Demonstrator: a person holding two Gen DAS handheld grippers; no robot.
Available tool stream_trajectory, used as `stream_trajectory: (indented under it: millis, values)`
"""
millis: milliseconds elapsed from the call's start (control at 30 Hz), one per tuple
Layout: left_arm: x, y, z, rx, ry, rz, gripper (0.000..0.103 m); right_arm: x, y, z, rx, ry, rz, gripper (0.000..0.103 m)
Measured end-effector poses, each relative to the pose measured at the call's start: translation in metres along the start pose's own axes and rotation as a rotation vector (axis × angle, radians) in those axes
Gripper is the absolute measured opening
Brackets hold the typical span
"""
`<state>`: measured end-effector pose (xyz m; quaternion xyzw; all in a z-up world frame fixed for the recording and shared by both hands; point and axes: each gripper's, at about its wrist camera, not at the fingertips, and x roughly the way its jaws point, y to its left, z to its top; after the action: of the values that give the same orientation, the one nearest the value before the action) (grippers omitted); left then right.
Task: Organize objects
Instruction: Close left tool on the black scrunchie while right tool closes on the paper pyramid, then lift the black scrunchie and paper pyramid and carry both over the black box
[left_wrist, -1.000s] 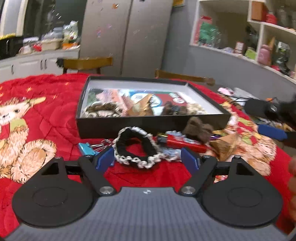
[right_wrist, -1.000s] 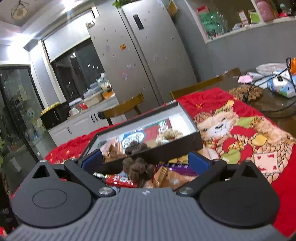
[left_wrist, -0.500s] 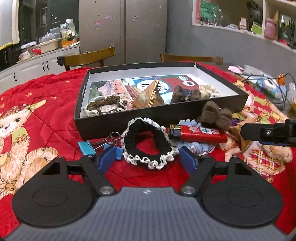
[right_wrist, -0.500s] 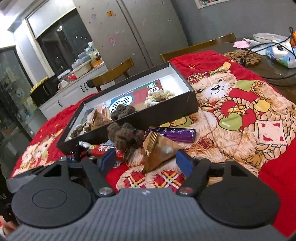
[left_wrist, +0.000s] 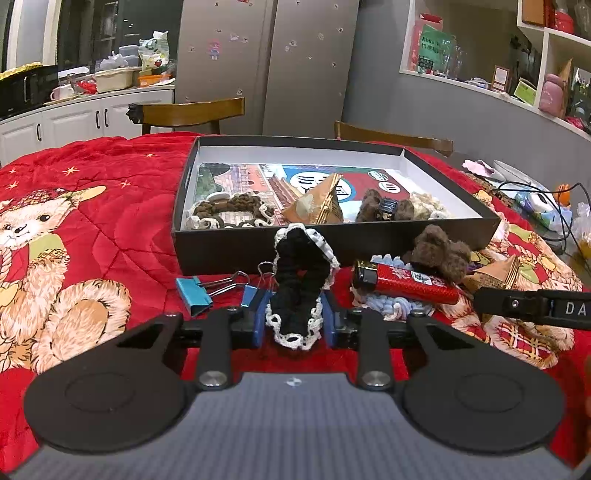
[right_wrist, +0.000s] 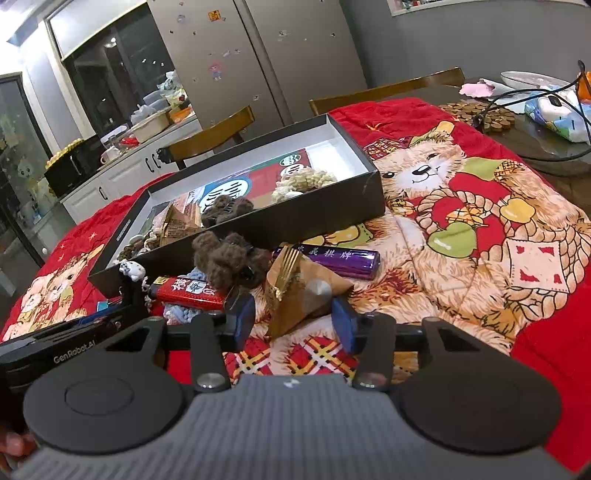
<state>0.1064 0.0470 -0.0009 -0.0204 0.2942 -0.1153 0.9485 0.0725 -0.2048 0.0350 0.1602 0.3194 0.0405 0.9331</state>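
Red quilt (left_wrist: 122, 206) printed with bears covers the bench, and a black box (left_wrist: 332, 243) sits on it as the landmark for everything else.

From the left wrist, the left gripper (left_wrist: 294, 323) is closing its blue fingers (left_wrist: 258, 321) on a black scrunchie (left_wrist: 301, 284) with white lace trim; both pads press its sides and it stands squeezed upright just in front of the box's near wall. Left of the scrunchie lie two blue clips (left_wrist: 195, 291). Right of it, also in front of the box, a red lighter (left_wrist: 404, 282) rests on a pale blue knit piece (left_wrist: 391, 306), with a brown fuzzy clip (left_wrist: 441, 251) behind. Inside the box are a brown scrunchie (left_wrist: 229, 210), a gold pyramid packet (left_wrist: 319, 203) and another fuzzy clip (left_wrist: 386, 208).

From the right wrist, the right gripper (right_wrist: 293, 319) has its fingers (right_wrist: 343, 325) closing around a gold packet (right_wrist: 301, 291) lying in front of the box; a gap shows on each side. A purple tube (right_wrist: 332, 256) lies just beyond the packet, the lighter (right_wrist: 188, 293) to its left.
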Motion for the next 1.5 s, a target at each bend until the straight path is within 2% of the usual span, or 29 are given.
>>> stream_trajectory:
  millis: [67, 167, 367, 767, 967, 1300, 1500]
  values:
    - [-0.002, -0.001, -0.001, 0.008, -0.001, -0.012, 0.027, 0.000, 0.000, 0.000, -0.008, 0.001, -0.009, 0.038]
    - [-0.007, -0.006, -0.003, 0.033, -0.015, -0.023, 0.026, 0.001, 0.001, 0.000, -0.016, 0.002, -0.007, 0.031]
    - [-0.013, -0.007, -0.004, 0.039, -0.050, -0.017, 0.026, 0.000, 0.002, 0.000, -0.022, -0.001, -0.003, 0.024]
    - [-0.014, -0.008, -0.004, 0.043, -0.058, -0.017, 0.026, -0.006, 0.004, 0.000, -0.042, -0.042, -0.004, 0.016]
    - [-0.015, -0.009, -0.005, 0.048, -0.063, -0.014, 0.026, -0.003, 0.006, -0.001, -0.057, -0.024, -0.011, 0.014]
    - [-0.017, -0.011, -0.006, 0.058, -0.083, -0.008, 0.026, -0.029, 0.022, -0.007, -0.173, -0.181, 0.014, 0.013]
    - [-0.018, -0.011, -0.006, 0.059, -0.080, 0.005, 0.026, -0.034, 0.022, -0.004, -0.162, -0.210, 0.026, 0.013]
